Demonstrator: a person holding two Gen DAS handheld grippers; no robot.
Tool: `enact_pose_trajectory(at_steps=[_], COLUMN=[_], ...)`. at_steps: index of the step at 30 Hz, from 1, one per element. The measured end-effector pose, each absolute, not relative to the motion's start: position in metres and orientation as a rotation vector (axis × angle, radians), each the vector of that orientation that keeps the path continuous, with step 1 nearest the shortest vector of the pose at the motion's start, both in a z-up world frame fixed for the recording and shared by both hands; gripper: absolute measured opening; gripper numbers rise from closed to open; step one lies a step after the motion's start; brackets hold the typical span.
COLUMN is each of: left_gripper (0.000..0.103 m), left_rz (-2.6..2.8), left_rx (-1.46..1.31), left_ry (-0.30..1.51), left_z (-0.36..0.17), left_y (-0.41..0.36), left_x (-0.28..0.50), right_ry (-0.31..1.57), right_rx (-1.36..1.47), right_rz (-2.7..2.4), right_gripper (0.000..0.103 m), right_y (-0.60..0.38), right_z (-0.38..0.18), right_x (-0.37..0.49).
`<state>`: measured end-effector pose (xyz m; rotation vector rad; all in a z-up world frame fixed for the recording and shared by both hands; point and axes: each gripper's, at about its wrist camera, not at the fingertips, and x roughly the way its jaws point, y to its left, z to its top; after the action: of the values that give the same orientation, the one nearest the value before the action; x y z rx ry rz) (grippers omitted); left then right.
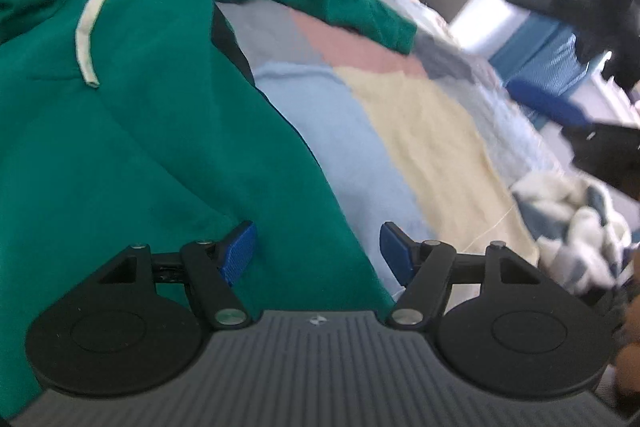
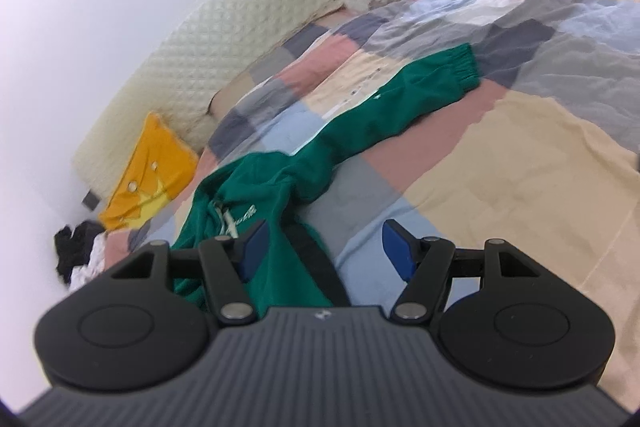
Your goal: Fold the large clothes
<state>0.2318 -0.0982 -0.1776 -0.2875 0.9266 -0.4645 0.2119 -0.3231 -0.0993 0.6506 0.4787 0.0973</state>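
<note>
The green hoodie (image 1: 140, 115) lies spread face-up on the bed (image 1: 420, 131), one sleeve (image 2: 400, 95) stretched toward its far edge — no fold made yet. My left fingers (image 1: 316, 251) and right fingers (image 2: 324, 251) both stand apart, empty — every fold remains.

Both cameras sit just behind their fingers (image 1: 240, 247), looking down close over the bed (image 1: 420, 115), and both see the green hoodie (image 1: 140, 127) (image 2: 280, 187).
</note>
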Motion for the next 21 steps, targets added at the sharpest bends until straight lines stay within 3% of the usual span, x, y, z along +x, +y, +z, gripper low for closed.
enact_pose_trajectory(at_steps=[4,6,9,15,21], left_gripper=[0.059,0.033,0.013,0.009,0.01], left_rz=[-0.434,-0.423,-0.43,-0.482,-0.479], left_rx=[-0.23,-0.202,-0.123,-0.056,-0.12], left_ry=[0.949,0.948,0.935,0.899,0.944], left_z=[-0.183,-0.181,-0.174,-0.151,-0.17], left_y=[-0.103,-0.103,-0.107,-0.107,-0.1], left_x=[0.238,0.238,0.235,0.214,0.212], right_ry=[0.474,0.475,0.486,0.487,0.5], right_rx=[0.663,0.666,0.678,0.696,0.669], right_rz=[0.092,0.09,0.09,0.083,0.087], right_gripper=[0.066,0.066,0.066,0.066,0.066], right_y=[-0.326,-0.325,-0.326,-0.329,-0.325], right_z=[-0.1,-0.101,-0.104,-0.106,-0.106], right_x=[0.209,0.21,0.214,0.214,0.217])
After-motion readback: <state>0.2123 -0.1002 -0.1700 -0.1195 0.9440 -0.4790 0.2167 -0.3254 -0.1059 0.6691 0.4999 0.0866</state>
